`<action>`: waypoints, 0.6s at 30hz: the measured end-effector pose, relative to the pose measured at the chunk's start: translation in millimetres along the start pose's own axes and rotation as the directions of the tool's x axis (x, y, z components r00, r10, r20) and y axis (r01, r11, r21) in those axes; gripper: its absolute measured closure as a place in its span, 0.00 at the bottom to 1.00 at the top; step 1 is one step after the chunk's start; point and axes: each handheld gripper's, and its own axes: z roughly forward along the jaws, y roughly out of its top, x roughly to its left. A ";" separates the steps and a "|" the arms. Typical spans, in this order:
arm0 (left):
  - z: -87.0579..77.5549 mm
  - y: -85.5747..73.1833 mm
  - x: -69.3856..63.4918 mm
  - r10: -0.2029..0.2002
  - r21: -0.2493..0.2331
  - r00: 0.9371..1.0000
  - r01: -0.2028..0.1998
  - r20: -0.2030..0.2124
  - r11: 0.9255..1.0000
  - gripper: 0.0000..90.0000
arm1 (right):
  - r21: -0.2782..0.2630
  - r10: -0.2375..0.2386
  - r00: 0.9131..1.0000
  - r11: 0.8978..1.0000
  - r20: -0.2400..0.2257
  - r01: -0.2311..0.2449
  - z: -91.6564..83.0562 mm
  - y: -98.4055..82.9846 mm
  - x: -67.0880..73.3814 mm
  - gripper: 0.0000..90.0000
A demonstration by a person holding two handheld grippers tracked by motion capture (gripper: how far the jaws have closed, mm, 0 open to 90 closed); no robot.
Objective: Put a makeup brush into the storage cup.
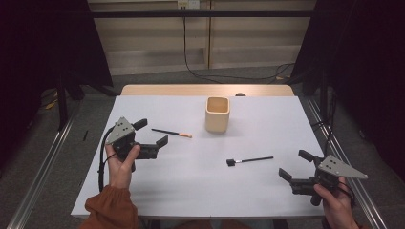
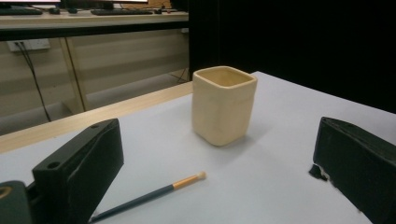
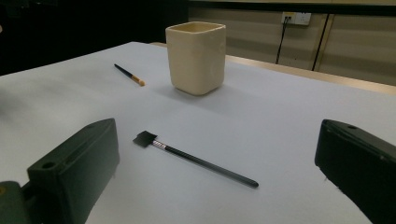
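At the left side of the white table (image 1: 191,186), seen from the high view, the left gripper (image 1: 152,134) is held in a hand (image 1: 120,164) with a rust-orange sleeve (image 1: 111,208) behind it; its two black jaws stand wide apart and hold nothing, and they face toward the table's middle. Just beyond them lies a thin dark brush with an orange tip (image 1: 172,133), flat on the table, its tip pointing toward the cup. In the left gripper view the same orange-tipped brush (image 2: 154,195) lies between the spread jaws, close to the left one, with no jaw touching it. Farther right and toward the back of the table stands a cream square-sided cup (image 1: 217,114), upright and open at the top, near the brush tip but apart from it. Right of centre and nearer the person lies a black brush with a flat square head (image 1: 249,160), its head pointing left. In the right gripper view this black brush (image 3: 196,159) rests on the table between the open jaws, untouched, with the cup (image 3: 196,57) behind it. At the right edge, the right gripper (image 1: 295,165), held in the other hand (image 1: 337,205), has its jaws wide apart and empty, close to the black brush's handle end.
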 end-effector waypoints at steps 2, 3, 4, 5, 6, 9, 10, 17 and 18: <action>4.9 6.3 1.0 0.009 0.006 1.000 -0.009 0.012 1.000 0.02 | 0.001 0.000 1.000 1.000 -0.001 0.000 0.2 0.0 0.0 0.00; 4.9 6.3 1.0 0.009 0.006 1.000 -0.009 0.012 1.000 0.02 | 0.001 0.000 1.000 1.000 -0.001 0.000 0.2 0.0 0.0 0.00; 9.1 9.9 1.9 0.018 0.010 1.000 -0.018 0.013 1.000 0.02 | 0.002 -0.002 1.000 1.000 0.000 0.002 0.3 0.1 0.6 0.00; 11.8 11.9 2.9 0.014 0.009 1.000 -0.014 0.009 1.000 0.02 | 0.003 0.001 1.000 1.000 0.000 -0.001 0.6 0.1 0.8 0.00; 11.8 11.9 2.9 0.014 0.009 1.000 -0.014 0.009 1.000 0.02 | 0.003 0.001 1.000 1.000 0.000 -0.001 0.6 0.1 0.8 0.00; 20.0 16.2 7.2 0.023 0.027 1.000 -0.023 0.016 0.999 0.02 | 0.010 -0.004 1.000 1.000 -0.004 0.004 1.0 -0.2 0.5 0.00; 21.7 17.3 8.6 0.022 0.030 1.000 -0.022 0.020 0.999 0.02 | 0.009 -0.002 1.000 1.000 -0.005 0.002 0.8 -0.2 0.5 0.00; 26.5 31.7 11.8 0.026 0.032 0.999 -0.027 0.027 0.999 0.02 | 0.009 0.004 1.000 1.000 -0.004 -0.004 0.4 -0.2 0.7 0.00; 28.7 37.0 13.4 0.029 0.029 0.999 -0.029 0.027 0.999 0.02 | 0.014 0.002 1.000 1.000 -0.004 -0.002 0.7 -0.4 -0.1 0.00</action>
